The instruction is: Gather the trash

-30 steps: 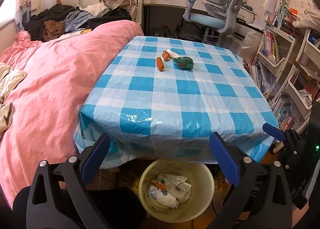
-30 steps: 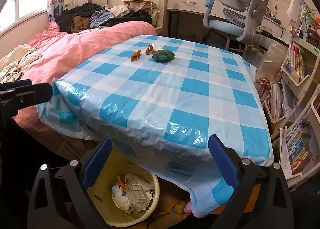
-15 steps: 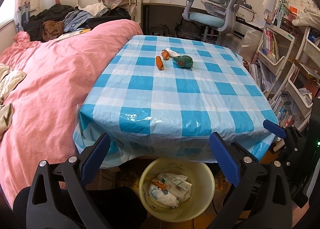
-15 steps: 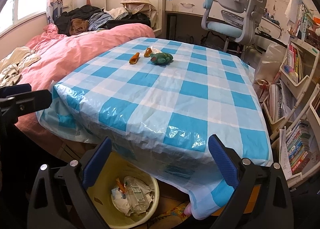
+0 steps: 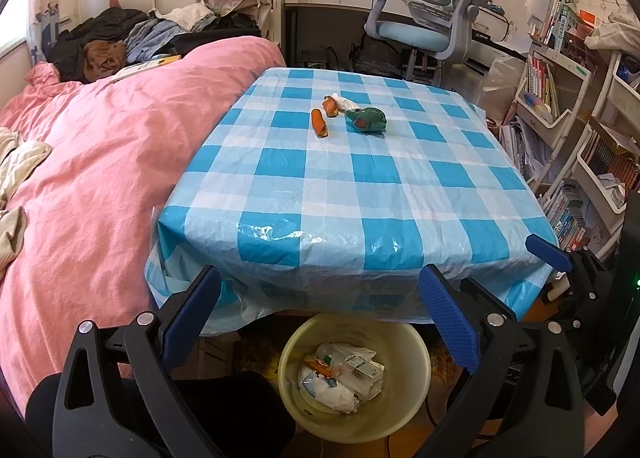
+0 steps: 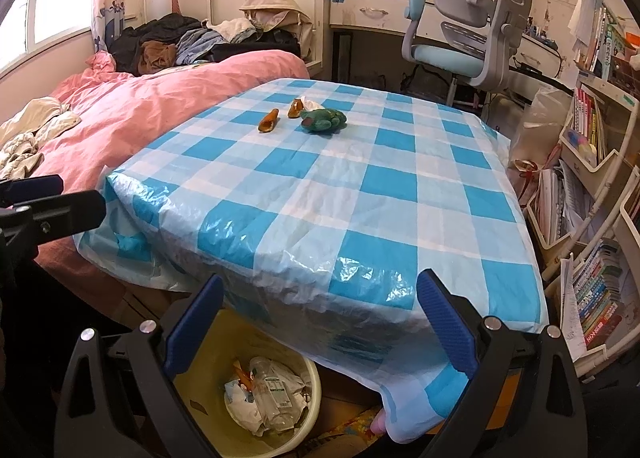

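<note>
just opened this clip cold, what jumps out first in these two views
The blue-and-white checked tablecloth fills the middle, bare except for a small cluster at its far end: two orange scraps, a white wrapper and a crumpled green item. Below the near edge stands a yellow bin holding a plastic bottle and wrappers. The left gripper and right gripper are both open and empty, and a pink duvet lies to the left.

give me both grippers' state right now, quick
Left gripper: open, holding nothing, above the yellow bin.
Right gripper: open, holding nothing.
</note>
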A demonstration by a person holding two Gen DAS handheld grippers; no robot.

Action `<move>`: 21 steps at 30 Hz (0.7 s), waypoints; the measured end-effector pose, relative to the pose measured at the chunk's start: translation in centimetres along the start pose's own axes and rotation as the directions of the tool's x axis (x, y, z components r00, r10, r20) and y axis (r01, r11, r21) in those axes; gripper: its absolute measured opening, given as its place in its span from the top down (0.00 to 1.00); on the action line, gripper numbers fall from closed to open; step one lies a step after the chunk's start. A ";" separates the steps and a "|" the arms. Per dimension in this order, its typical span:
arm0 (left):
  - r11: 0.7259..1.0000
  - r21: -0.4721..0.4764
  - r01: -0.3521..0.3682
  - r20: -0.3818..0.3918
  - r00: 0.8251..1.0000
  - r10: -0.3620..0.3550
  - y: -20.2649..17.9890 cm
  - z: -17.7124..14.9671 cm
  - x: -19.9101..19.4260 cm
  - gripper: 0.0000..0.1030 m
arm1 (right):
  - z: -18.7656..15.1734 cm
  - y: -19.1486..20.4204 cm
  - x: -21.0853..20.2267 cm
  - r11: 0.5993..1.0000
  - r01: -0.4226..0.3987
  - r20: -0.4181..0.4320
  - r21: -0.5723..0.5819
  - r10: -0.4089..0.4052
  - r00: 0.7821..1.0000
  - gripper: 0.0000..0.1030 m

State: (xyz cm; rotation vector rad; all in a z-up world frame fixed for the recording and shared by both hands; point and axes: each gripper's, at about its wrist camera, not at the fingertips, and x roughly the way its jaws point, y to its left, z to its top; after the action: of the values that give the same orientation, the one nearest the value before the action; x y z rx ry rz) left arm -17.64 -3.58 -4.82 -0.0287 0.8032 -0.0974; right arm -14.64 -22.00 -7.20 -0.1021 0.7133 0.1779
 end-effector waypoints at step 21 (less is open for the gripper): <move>1.000 0.023 -0.003 -0.018 1.000 0.003 -0.4 -0.1 0.7 0.07 | 0.2 0.2 0.1 1.000 -0.017 0.028 0.010 0.017 0.999 0.10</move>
State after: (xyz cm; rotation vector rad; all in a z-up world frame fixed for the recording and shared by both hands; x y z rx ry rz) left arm -17.28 -4.05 -5.35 -0.0052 0.8196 -0.1039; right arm -14.49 -21.75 -7.16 -0.0842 0.6878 0.1914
